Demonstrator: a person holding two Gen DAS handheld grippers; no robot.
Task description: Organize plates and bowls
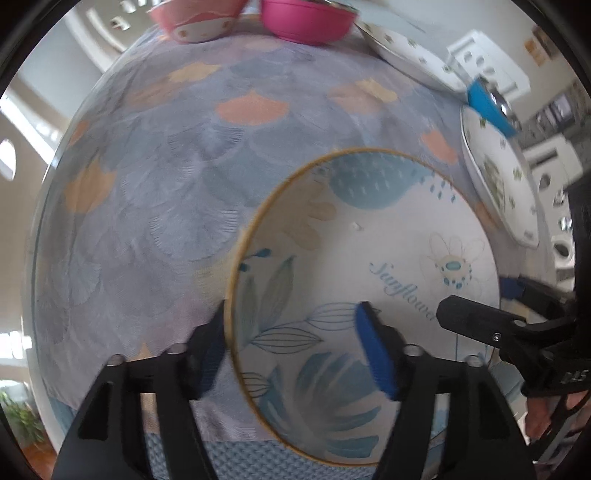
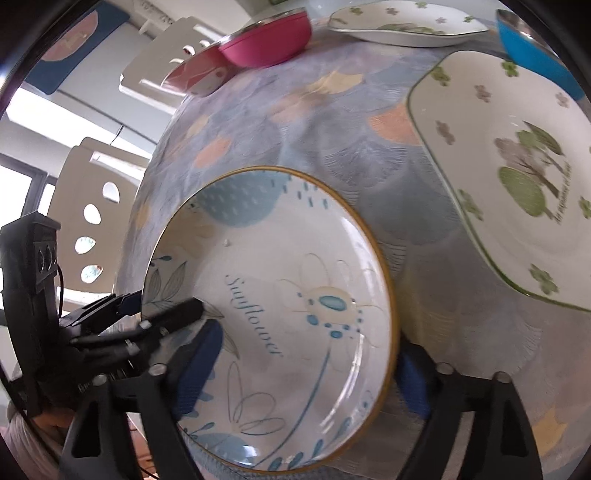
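I've got both tongs over the round plate (image 1: 369,258), which lies flat on the tablecloth (image 1: 177,177) at the near edge of the table.

The left gripper (image 1: 295,354) is spread: one blue pad (image 1: 376,354) sits over the plate's inside, the other finger is outside its gold rim on the cloth, so the rim runs between them. Pads aren't pressing on it.

The right gripper (image 2: 303,369) is spread too, straddling the plate's opposite edge, one blue pad (image 2: 201,365) over the plate, the other outside the rim. No pinch there either. Both frames are blurred near the fingers.

Writing on the plate: "Sunflower" in blue script, next to a drawn flower with a blue centre, plus blue leaves and a dotted blue blob.

Further out on my right lies a square-ish white plate (image 2: 498,166) with a green rim, green clovers and a tree picture; it has a line of small text by the tree that I can't read.

Behind that sits a blue bowl (image 2: 532,55) with a metal inside. At the far edge: another clover plate (image 2: 402,22), a magenta bowl (image 2: 269,40) with a metal lining, and a pink and white bowl (image 2: 199,74) beside it.

White chairs (image 2: 92,206) with oval cutouts stand past the table.
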